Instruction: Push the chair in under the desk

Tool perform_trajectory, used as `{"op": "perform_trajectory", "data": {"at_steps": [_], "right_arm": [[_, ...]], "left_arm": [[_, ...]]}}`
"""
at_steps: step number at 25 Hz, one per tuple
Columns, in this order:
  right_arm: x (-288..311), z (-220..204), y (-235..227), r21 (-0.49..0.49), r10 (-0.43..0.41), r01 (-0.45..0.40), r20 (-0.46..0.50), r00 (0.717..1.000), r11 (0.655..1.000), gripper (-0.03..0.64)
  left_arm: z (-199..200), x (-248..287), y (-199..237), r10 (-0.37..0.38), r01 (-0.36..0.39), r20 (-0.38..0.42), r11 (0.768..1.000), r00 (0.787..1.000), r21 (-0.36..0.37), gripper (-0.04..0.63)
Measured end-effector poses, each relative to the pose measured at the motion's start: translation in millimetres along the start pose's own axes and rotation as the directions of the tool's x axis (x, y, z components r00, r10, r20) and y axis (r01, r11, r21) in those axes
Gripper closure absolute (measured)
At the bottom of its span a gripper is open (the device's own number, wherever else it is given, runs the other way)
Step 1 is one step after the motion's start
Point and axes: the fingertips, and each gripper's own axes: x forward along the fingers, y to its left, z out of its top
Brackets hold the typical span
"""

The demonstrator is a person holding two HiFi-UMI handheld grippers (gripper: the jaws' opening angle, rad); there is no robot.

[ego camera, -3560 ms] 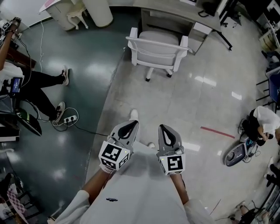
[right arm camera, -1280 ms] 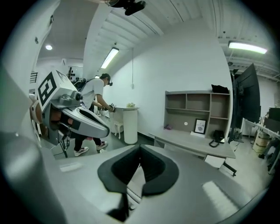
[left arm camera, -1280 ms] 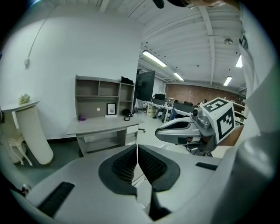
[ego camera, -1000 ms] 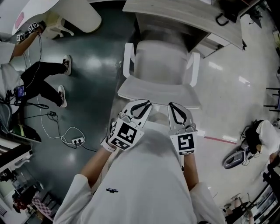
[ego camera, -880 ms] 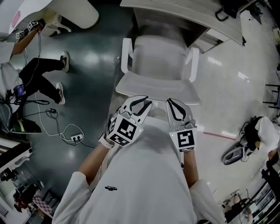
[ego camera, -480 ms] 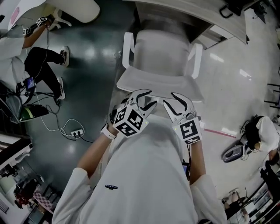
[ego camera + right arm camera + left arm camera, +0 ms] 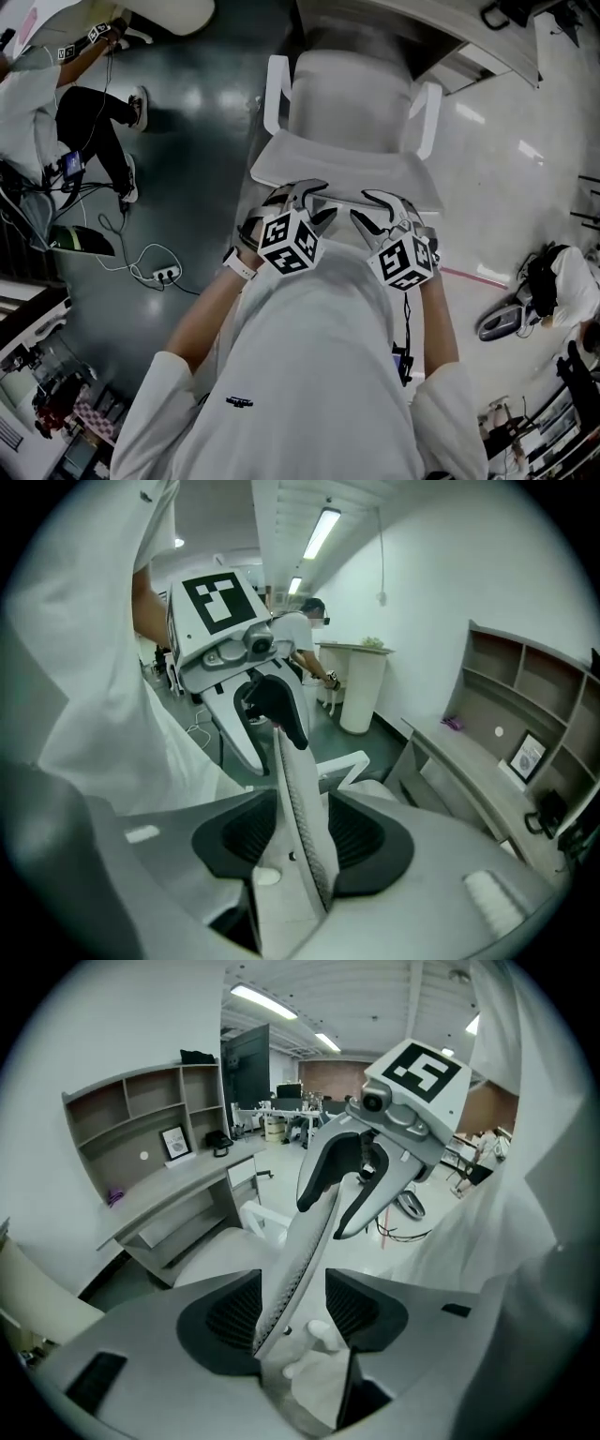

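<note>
Head view: the chair [image 7: 347,94] stands with its seat front at the desk's [image 7: 412,19] near edge. The left gripper [image 7: 302,195] and right gripper [image 7: 380,208] are at its backrest.

Left gripper view: the jaws have just been opening and now straddle the backrest without gripping it. A shelf [image 7: 141,1115] compartment holds a framed picture [image 7: 175,1141].

Right gripper view: the same.

An uneven push would likely swivel the chair against the desk.

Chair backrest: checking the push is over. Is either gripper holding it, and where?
Nothing is held. The jaws of the left gripper and right gripper have just been opening; they straddle the top of the chair backrest, unclamped.
</note>
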Motion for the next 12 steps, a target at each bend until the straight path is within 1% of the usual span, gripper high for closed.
{"op": "perform_trajectory", "data": {"at_steps": [3,4,6,8,10,12], "right_arm": [[10.2,-15.7,1.8,-0.049,0.018,-0.021,-0.062,0.998,0.999,0.446],[13.2,-21.1,2.4,-0.063,0.025,-0.030,-0.084,0.996,0.998,0.446],[17.4,-27.8,2.0,-0.089,0.026,-0.036,-0.114,0.993,0.995,0.448],[19.6,-29.7,0.7,-0.111,0.016,-0.030,-0.123,0.992,0.993,0.450],[20.2,-32.1,1.4,-0.138,0.009,-0.027,-0.128,0.992,0.990,0.492],[17.8,-36.5,2.2,-0.151,0.011,-0.032,-0.136,0.991,0.988,0.502]], "left_arm": [[-11.3,11.6,4.3,0.054,-0.048,-0.068,0.995,0.996,0.093,0.382],[-12.5,14.4,6.3,0.076,-0.066,-0.079,0.991,0.994,0.119,0.382],[-12.0,18.7,9.7,0.106,-0.093,-0.085,0.985,0.991,0.147,0.384],[-13.5,22.6,9.5,0.101,-0.084,-0.100,0.983,0.990,0.163,0.390],[-15.6,26.5,5.3,0.078,-0.056,-0.121,0.983,0.990,0.177,0.441],[-14.1,30.0,1.0,0.062,-0.041,-0.120,0.984,0.991,0.172,0.448]]}}
